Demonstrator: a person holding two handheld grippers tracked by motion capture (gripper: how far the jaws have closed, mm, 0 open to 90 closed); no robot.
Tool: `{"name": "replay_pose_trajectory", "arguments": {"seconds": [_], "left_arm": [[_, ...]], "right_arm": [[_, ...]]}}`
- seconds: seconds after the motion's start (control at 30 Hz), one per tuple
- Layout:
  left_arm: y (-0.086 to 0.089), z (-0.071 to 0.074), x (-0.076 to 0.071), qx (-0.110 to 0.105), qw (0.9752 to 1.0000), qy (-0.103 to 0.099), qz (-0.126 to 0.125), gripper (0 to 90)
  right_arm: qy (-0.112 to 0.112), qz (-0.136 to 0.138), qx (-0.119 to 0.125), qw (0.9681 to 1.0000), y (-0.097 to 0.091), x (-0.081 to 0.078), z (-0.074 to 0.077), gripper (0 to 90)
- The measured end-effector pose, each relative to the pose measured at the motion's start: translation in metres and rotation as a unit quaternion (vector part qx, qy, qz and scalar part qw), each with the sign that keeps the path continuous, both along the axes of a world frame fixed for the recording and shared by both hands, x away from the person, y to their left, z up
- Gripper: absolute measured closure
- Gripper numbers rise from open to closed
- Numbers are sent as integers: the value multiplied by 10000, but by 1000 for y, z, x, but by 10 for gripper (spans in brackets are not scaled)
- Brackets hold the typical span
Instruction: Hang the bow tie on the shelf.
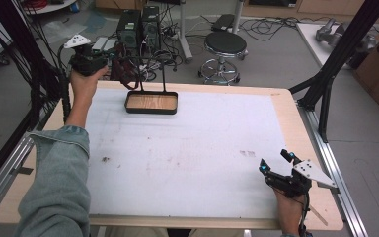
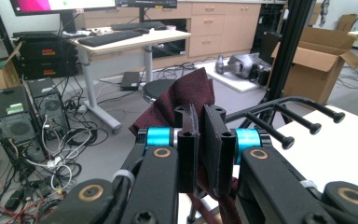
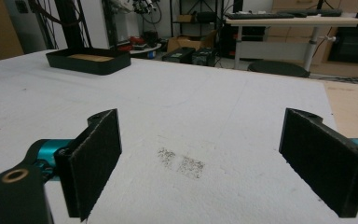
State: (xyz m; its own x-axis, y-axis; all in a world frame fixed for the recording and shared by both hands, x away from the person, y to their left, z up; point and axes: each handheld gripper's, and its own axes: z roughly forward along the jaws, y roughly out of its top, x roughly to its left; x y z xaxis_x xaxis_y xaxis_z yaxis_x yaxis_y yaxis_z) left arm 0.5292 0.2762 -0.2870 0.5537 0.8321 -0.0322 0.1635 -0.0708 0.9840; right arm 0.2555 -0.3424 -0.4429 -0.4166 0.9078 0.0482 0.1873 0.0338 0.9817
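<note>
Right gripper [image 1: 272, 163] spread wide near table's [image 1: 286, 106] front-right edge, left gripper [image 2: 200, 140] clamping dark red cloth [image 2: 186, 95] beyond far-left corner.

**Desk w/ white mat, one tray on it**

Desk [image 1: 296, 106]: light wood top, rounded corners, spans most of the high view. White mat [image 1: 187, 148] covers nearly all of it; wood shows as a border at right, bottom & top edges. Mat scuffed: small dark mark at lower left, grey smudge pair right of centre, faint brownish streaks mid-frame. Black tray [image 1: 151, 102] w/ wood-look base sits on mat, upper left of centre, near far edge; a black wire rack rises from its back rim. In right gripper view, tray [image 3: 88, 61] at upper left.
</note>
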Motion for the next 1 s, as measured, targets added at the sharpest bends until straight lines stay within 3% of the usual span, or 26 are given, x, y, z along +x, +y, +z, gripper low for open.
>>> {"name": "replay_pose_trajectory", "arguments": {"seconds": [0.17,0.67,1.0], "left_arm": [[3,-2,0,215,9997,22,92,837],[8,-25,0,166,9997,-83,137,832],[3,-25,1,-3,9987,-517,-47,831]], "right_arm": [[-3,18,-15,10000,0,0,0,118],[-6,47,-53,10000,1,0,0,118],[13,72,-64,10000,2,1,0,118]]}}
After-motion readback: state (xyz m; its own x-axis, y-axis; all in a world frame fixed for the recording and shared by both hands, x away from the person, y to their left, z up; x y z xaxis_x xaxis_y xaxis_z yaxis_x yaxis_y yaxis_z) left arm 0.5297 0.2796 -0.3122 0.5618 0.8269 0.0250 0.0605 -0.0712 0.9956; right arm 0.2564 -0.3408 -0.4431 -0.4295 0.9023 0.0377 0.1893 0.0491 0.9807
